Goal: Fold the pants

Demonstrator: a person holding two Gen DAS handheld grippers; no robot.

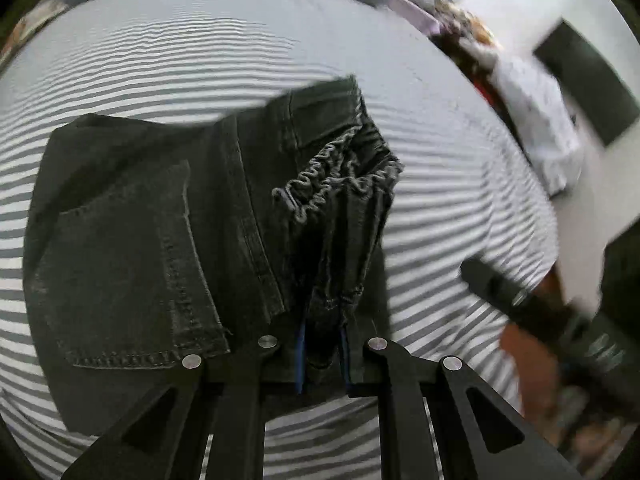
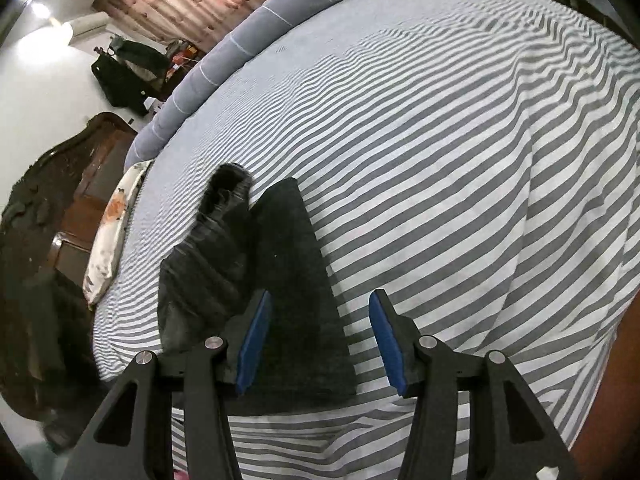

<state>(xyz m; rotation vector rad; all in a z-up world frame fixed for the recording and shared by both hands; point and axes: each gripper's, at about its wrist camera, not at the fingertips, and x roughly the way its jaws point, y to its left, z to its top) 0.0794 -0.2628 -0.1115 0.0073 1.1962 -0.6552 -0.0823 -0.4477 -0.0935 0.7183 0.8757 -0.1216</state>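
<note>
Dark grey denim pants (image 1: 160, 240) lie on the striped bed, back pocket up, with frayed leg hems (image 1: 340, 184) bunched on top. My left gripper (image 1: 323, 356) is shut on a fold of the pants and holds the hem end over the waist part. In the right wrist view the pants (image 2: 292, 280) lie as a dark folded strip. My right gripper (image 2: 318, 340) is open just above its near end, holding nothing. The left gripper and its hand (image 2: 224, 196) show blurred beyond the pants.
The grey-and-white striped sheet (image 2: 460, 160) covers the bed. A grey rolled blanket (image 2: 248, 40) and a floral pillow (image 2: 112, 232) lie along the far and left edges. A dark wooden headboard (image 2: 48, 184) stands at left. The right gripper (image 1: 520, 300) shows blurred in the left wrist view.
</note>
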